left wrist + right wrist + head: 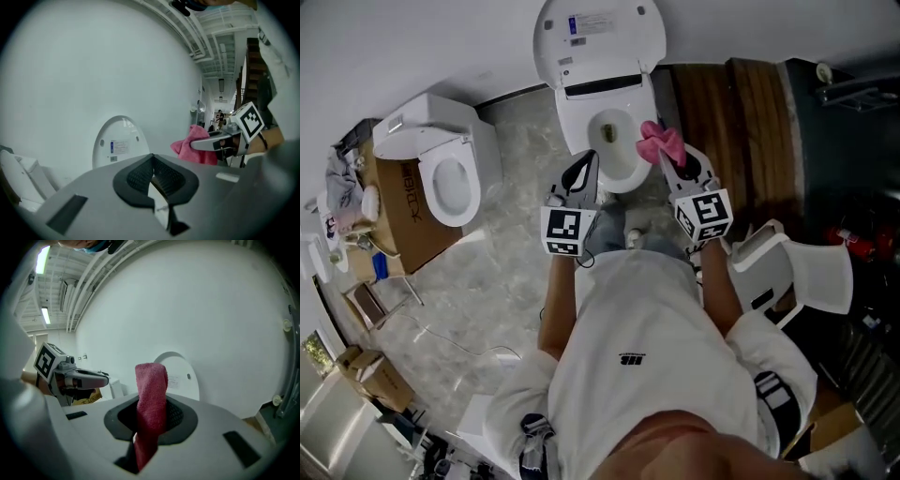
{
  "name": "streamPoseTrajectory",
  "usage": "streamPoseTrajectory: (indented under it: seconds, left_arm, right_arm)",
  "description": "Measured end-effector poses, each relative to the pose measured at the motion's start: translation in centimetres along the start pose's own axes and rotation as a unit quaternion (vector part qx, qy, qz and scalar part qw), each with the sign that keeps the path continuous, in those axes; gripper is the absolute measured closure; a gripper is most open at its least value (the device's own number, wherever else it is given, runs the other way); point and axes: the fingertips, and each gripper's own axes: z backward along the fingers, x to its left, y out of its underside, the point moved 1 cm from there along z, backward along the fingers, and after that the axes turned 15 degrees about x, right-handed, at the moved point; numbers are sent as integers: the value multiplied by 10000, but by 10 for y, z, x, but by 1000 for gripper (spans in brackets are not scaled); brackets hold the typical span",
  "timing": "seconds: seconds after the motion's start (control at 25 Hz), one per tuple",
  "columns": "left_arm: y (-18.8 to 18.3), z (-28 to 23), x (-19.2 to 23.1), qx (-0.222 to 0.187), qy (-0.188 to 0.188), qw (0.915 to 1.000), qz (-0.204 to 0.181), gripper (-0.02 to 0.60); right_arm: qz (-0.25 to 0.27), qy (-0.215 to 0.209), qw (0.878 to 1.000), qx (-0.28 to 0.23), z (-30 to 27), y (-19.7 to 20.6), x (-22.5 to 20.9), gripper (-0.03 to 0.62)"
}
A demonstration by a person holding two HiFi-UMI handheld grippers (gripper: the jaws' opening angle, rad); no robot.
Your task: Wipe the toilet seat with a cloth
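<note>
Head view: pre-wipe. R gripper (667,156) clamps pink cloth (660,141) over toilet seat (571,134); L gripper (587,161) pinched together, empty. Next: lower cloth onto seat.

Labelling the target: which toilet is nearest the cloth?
The centre toilet with raised lid; the pink cloth is at its rim. The other toilet stands far left.
</note>
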Motion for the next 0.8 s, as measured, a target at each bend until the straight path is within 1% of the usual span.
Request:
streamPoseTrajectory:
  seconds: [0.12, 0.24, 0.4, 0.52, 0.64, 0.8]
  left_arm:
    - [11, -32, 23, 178, 225, 9994, 197, 571]
    - [26, -62, 45, 353, 357, 9982, 320, 571]
    - [44, -102, 60, 567, 471, 9964, 423, 571]
    - [55, -130, 67, 702, 538, 9949, 475, 571]
    - [70, -159, 67, 827, 570, 9934, 558, 571]
    - [86, -196, 61, 895, 557, 9927, 587, 571]
  right_arm:
    - [-269, 112, 9991, 311, -36, 11, -16, 543]
    - [-523, 212, 9972, 491, -68, 22, -30, 543]
    - [-583, 368, 9952, 699, -99, 41, -52, 545]
    - [-580, 485, 9937, 827, -123, 57, -70, 545]
    - [-686, 596, 9911, 970, -147, 80, -92, 543]
    - [-830, 574, 9891, 1073, -177, 109, -118, 543]
